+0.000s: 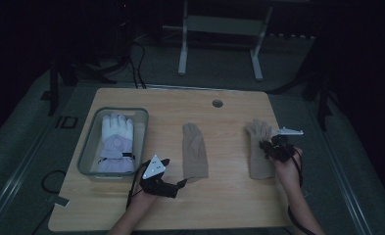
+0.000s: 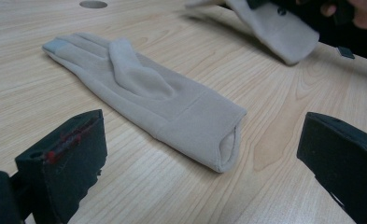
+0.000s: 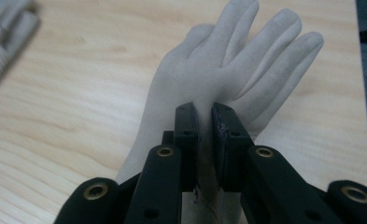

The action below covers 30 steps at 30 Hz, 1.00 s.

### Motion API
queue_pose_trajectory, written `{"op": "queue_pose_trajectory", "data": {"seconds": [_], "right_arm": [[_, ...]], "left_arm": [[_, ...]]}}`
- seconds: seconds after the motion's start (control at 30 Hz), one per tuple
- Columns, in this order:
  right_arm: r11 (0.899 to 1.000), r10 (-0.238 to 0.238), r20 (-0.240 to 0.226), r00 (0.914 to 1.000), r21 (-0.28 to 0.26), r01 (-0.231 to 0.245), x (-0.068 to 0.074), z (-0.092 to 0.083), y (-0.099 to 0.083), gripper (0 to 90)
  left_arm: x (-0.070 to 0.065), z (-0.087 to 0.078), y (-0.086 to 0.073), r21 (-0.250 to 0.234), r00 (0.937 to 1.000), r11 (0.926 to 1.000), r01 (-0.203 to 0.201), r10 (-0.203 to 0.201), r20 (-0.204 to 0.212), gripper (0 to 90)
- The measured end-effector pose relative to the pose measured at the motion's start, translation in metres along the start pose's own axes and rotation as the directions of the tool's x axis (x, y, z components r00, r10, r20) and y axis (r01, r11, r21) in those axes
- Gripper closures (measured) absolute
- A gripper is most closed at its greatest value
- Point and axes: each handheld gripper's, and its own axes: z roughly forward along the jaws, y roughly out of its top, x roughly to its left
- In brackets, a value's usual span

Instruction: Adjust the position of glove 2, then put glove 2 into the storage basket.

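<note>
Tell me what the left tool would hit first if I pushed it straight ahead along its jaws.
Probably the open cuff of the middle beige glove, lying flat on the table between the left tool's open jaws; depth is hard to judge.

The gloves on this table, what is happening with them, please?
A person works with two handheld grippers. The right gripper is shut on the right beige glove, pinching its fabric. The left gripper is open, facing the cuff of the middle beige glove, which lies flat. A white glove sits in the bin.

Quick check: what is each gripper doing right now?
Left gripper: open, holding nothing, jaws standing either side of the middle glove cuff.
Right gripper: shut on the right glove, pinching its fabric.
</note>
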Motion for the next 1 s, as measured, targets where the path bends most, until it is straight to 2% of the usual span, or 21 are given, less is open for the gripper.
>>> {"op": "queue_pose_trajectory", "data": {"seconds": [0.2,0.53,0.6,0.63,0.7,0.73,0.83,0.9,1.0], "right_arm": [[0.998,0.031,-0.015,0.9994,-0.057,-0.032,0.015,-0.011,0.024,81.0],[0.994,0.029,-0.060,0.9977,-0.108,-0.036,0.051,-0.016,0.054,80.8],[0.994,0.029,-0.060,0.9977,-0.108,-0.036,0.051,-0.016,0.054,80.8],[0.993,0.019,-0.078,0.9968,-0.112,-0.028,0.065,-0.015,0.060,80.8],[0.994,0.011,-0.082,0.9965,-0.112,-0.020,0.069,-0.014,0.062,80.8],[0.994,-0.004,-0.088,0.9961,-0.111,-0.006,0.078,-0.012,0.065,80.8],[0.994,-0.009,-0.105,0.9944,-0.112,-0.003,0.091,-0.009,0.069,80.8],[0.993,-0.003,-0.118,0.9930,-0.114,-0.010,0.100,-0.007,0.072,80.8],[0.993,-0.019,-0.137,0.9904,-0.116,0.003,0.113,-0.004,0.076,80.8]], "left_arm": [[0.000,0.000,0.000,0.003,0.9999,0.9999,-0.014,0.014,-0.006,1.8],[0.003,-0.002,0.000,0.004,0.9998,0.9999,-0.014,0.014,-0.017,1.8],[0.003,-0.002,0.000,0.003,0.9997,0.9999,-0.014,0.014,-0.018,1.8],[0.004,-0.003,0.000,0.006,0.9995,0.9998,-0.021,0.021,-0.022,1.8],[0.004,-0.003,0.000,0.008,0.9994,0.9997,-0.024,0.024,-0.025,1.8],[0.005,-0.003,0.000,0.009,0.9994,0.9997,-0.022,0.022,-0.026,1.8],[0.006,-0.004,0.000,0.005,0.9994,0.9998,-0.019,0.019,-0.028,1.8],[0.005,-0.003,0.000,0.015,0.9991,0.9994,-0.030,0.031,-0.030,1.8],[0.004,-0.003,0.000,0.022,0.9989,0.9991,-0.037,0.037,-0.028,1.8]]}}
